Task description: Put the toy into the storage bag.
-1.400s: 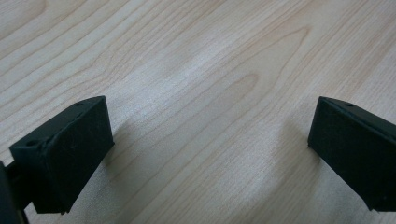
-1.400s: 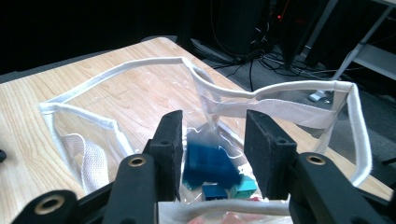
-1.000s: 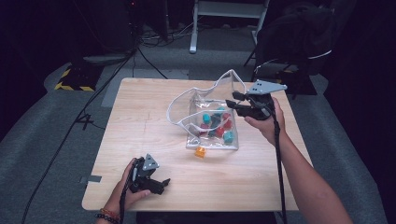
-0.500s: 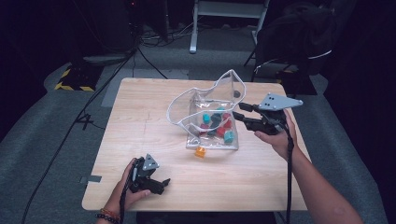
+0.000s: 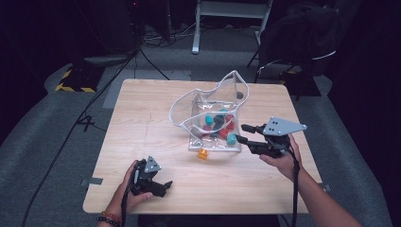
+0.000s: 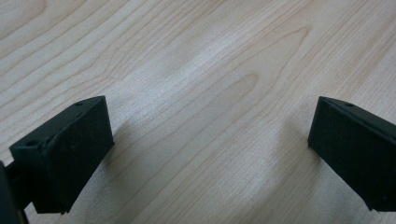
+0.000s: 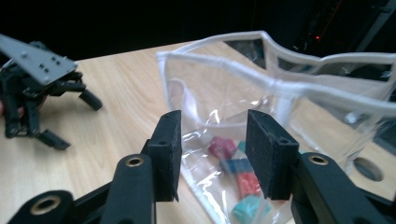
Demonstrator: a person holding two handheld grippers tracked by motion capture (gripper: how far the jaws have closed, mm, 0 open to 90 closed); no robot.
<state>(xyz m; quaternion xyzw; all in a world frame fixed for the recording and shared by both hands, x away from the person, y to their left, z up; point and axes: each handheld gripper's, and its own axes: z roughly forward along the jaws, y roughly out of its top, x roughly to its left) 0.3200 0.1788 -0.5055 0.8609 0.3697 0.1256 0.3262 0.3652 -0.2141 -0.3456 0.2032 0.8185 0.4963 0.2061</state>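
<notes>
High view: a clear plastic bag (image 5: 213, 116) with a white-edged mouth stands near the middle of the tabletop (image 5: 142, 123), holding a jumble of teal, red and dark blocks (image 5: 218, 124). One orange block (image 5: 203, 153) lies outside, just beside the bag's near bottom edge, so it looks like the piece not yet packed. The right claw (image 5: 239, 133) is held level beside the bag's right side, jaws apart and empty, probably placed there to steady or spread the bag. The left claw (image 5: 166, 186) rests low at the near left of the tabletop, well apart from the bag, seemingly parked. How many blocks are inside is hard to tell through the creased plastic.

Left gripper view: the left claw (image 6: 210, 149) has its two black jaws wide apart with bare wood grain (image 6: 201, 79) between them, gripping nothing. Both jaws are cut off by the frame edges.

Right gripper view: the right claw (image 7: 212, 154) points at the bag (image 7: 280, 93), jaws parted with nothing between them, the near wall just beyond the tips; whether they touch it is unclear. Red and teal blocks (image 7: 240, 179) show through the plastic. The left claw (image 7: 70, 119) sits farther off on the tabletop (image 7: 116, 84). The bag's right end runs out of frame
</notes>
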